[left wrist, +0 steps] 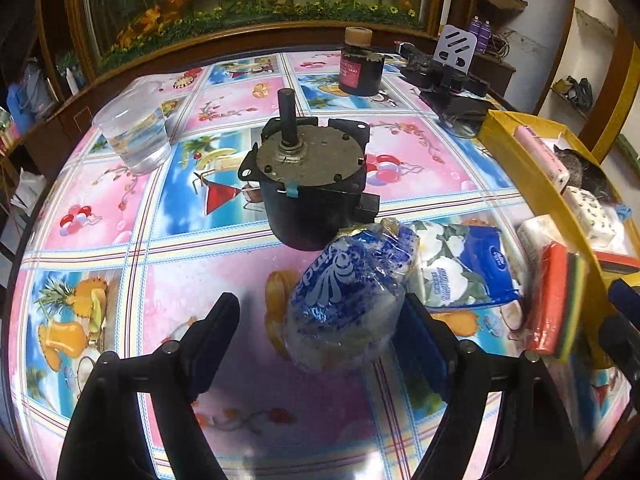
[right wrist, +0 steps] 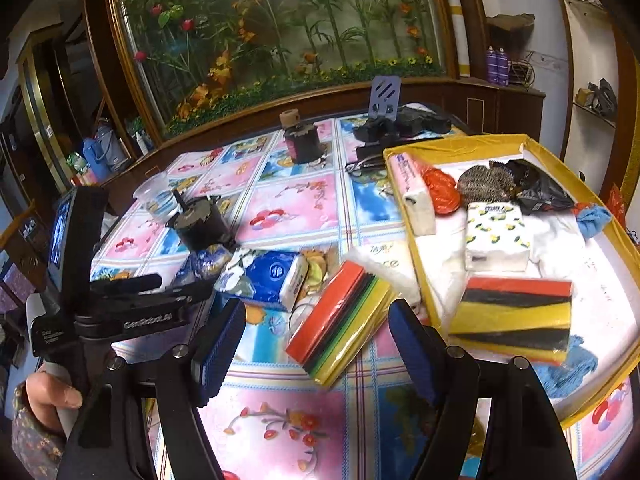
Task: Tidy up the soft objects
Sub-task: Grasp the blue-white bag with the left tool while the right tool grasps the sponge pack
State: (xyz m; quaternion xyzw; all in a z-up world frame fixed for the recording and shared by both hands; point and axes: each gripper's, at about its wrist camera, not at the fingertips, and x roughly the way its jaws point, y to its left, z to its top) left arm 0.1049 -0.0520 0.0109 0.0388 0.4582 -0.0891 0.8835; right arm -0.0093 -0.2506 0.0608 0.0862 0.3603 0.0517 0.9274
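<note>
My left gripper (left wrist: pixel 319 300) is open, low over the table. A round pack in blue-and-white plastic wrap (left wrist: pixel 348 292) lies between its fingers; the left finger stands clear of it. My right gripper (right wrist: pixel 316 306) is also open around a wrapped stack of coloured sponges (right wrist: pixel 340 320), its pads apart from it. A blue floral tissue pack (right wrist: pixel 268 276) and a white tissue pack (right wrist: pixel 384 264) lie just beyond. The yellow tray (right wrist: pixel 404 152) at the right holds another sponge stack (right wrist: pixel 516 320), a lemon-print tissue pack (right wrist: pixel 496 236), a pink pack (right wrist: pixel 412 188) and a steel scrubber (right wrist: pixel 480 184).
A black motor (left wrist: pixel 316 184) stands just behind the round pack. Further back are a clear cup of water (left wrist: pixel 136 132), a dark jar (left wrist: pixel 360 68) and a black stand (left wrist: pixel 448 76). A hand (right wrist: pixel 48 396) holds the left gripper's handle.
</note>
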